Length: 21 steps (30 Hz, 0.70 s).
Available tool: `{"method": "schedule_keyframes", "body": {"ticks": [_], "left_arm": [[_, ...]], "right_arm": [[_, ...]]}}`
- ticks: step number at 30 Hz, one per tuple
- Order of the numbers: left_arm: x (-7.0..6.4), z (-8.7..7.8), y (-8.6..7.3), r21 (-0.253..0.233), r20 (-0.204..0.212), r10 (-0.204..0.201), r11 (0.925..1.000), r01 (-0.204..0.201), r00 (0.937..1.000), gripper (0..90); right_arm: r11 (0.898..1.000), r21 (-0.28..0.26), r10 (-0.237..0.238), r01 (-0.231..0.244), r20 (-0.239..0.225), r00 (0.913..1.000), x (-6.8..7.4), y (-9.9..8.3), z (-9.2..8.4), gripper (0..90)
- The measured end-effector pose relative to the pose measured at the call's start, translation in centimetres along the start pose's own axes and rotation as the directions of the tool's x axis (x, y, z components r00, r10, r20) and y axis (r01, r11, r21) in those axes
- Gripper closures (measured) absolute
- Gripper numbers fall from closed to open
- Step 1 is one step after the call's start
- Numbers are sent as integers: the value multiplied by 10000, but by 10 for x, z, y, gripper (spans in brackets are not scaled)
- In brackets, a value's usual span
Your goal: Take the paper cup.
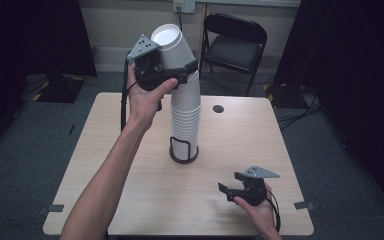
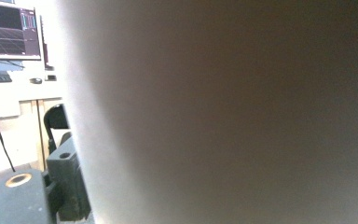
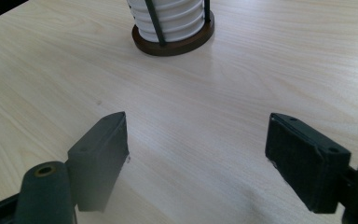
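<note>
The left gripper (image 1: 172, 70) is raised above the bench (image 1: 105, 150), its fingers clamped on the wall of the top cup (image 1: 172, 47), which tilts with its closed bottom up and toward the camera. That cup sits at the top of the cup stack (image 1: 185, 120), its lower edge meeting the stack's top. The stack stands in a dark holder (image 1: 183, 155) near the bench's middle. In the left gripper view the cup's pale wall (image 2: 223, 112) is pressed close to the lens. The right gripper (image 1: 235, 186) rests low near the bench's near right edge, fingers (image 3: 100, 154) wide apart and empty, pointing toward the holder (image 3: 172, 44).
</note>
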<state>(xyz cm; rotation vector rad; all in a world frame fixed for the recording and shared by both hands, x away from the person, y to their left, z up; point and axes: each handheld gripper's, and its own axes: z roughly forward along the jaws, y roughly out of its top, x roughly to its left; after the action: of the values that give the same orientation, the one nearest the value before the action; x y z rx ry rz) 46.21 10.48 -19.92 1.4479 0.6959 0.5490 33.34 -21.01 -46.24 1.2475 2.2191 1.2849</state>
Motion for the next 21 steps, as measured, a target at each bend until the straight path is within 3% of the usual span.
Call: {"method": "schedule_keyframes", "body": {"ticks": [21], "left_arm": [[10, -38, -6, 113, -63, -96, 9999, 97, 9999, 124]], "right_arm": [[9999, 102, -23, 23, 3, 10000, 2, 0, 3, 211]]}}
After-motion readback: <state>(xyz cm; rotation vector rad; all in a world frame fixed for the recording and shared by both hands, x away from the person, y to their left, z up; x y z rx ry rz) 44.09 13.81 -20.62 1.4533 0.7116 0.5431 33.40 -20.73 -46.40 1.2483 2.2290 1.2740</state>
